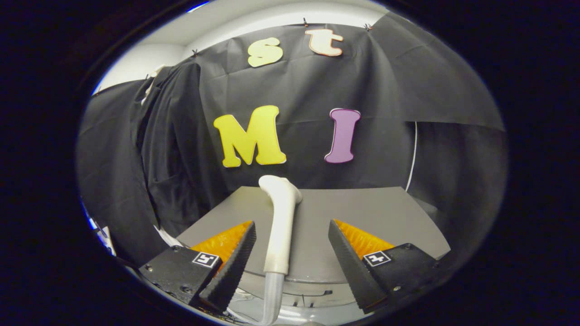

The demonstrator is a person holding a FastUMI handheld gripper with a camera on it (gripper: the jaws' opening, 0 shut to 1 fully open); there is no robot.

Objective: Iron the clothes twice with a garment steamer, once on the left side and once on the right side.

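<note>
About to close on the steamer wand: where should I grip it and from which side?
Grip the straight handle of the steamer wand, below its bent head and above the hose. It already lies lengthwise between the open gripper fingers, so come straight forward, then close across it.

Counted in the booth
One white plastic steamer handle (282, 217), one black hanging garment (170, 145), one grey tabletop (362, 213) and two gripper fingers (231, 267) are seen.
</note>
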